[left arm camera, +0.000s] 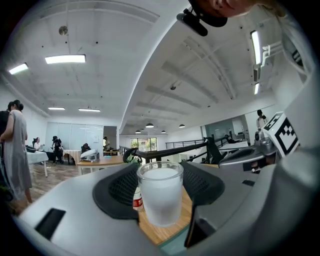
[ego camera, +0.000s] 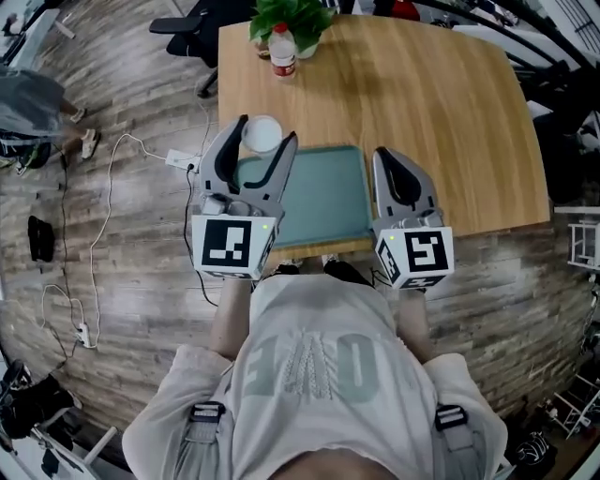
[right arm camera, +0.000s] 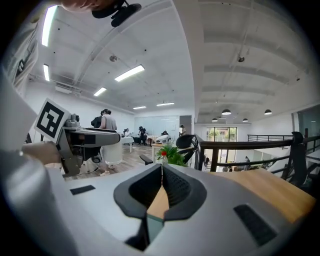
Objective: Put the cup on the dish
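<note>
A frosted white cup (ego camera: pixel 262 134) stands upright between the fingers of my left gripper (ego camera: pixel 265 132), which is shut on it, over the far left corner of a teal rectangular mat (ego camera: pixel 323 192). In the left gripper view the cup (left arm camera: pixel 160 195) fills the gap between the two dark pads (left arm camera: pixel 121 187). My right gripper (ego camera: pixel 386 155) is shut with nothing in it, over the mat's right edge; its jaws meet in a thin line in the right gripper view (right arm camera: pixel 161 175). I see no separate dish in any view.
The wooden table (ego camera: pixel 422 112) carries a red-labelled bottle (ego camera: pixel 282 52) and a green plant (ego camera: pixel 292 19) at its far edge. An office chair (ego camera: pixel 187 28) stands beyond the table. A power strip and cables (ego camera: pixel 178 159) lie on the floor to the left.
</note>
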